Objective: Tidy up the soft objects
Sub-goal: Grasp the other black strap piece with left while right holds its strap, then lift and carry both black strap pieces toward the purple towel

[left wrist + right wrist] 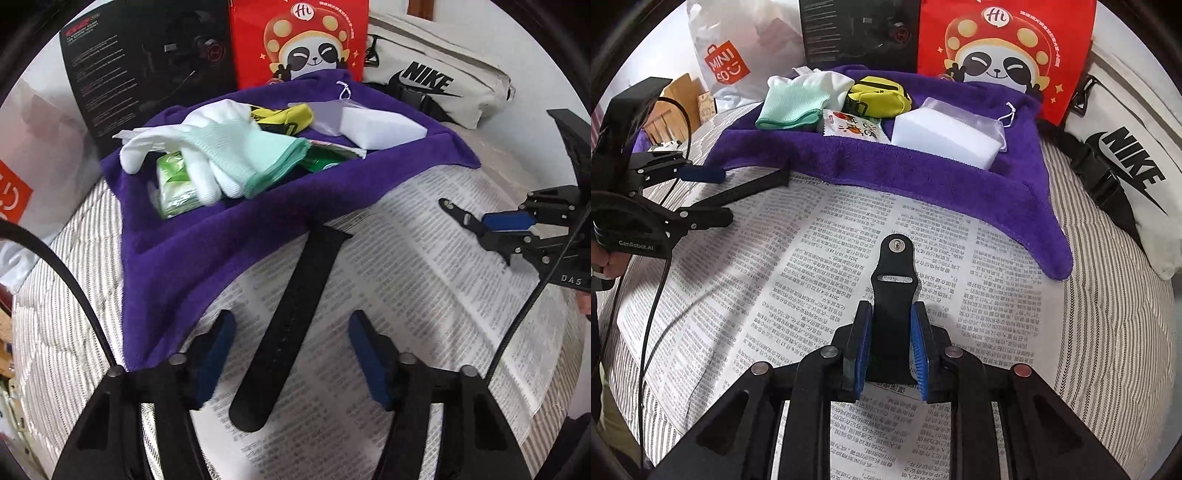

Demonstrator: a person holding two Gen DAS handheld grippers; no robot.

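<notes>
A long black watch strap (291, 314) lies on the newspaper (424, 295). My left gripper (291, 325) straddles it with both blue pads clear of its sides, so it stands open. My right gripper (892, 310) is shut on the shorter strap half (894, 266), whose pin end sticks out past the fingertips. Behind them a purple towel (177, 258) carries white and mint gloves (207, 147), a green tissue pack (173, 184), a yellow pouch (291, 118), a white sponge (380, 127) and a snack packet (853, 129). The right gripper (495, 225) also shows at the left wrist view's right edge.
Along the back stand a black box (147, 59), a red panda bag (299, 40) and a white Nike bag (436, 81). A Miniso bag (724, 70) sits at the far left. Striped bedding (1108, 332) lies under the newspaper. A cable (653, 302) hangs from the left gripper.
</notes>
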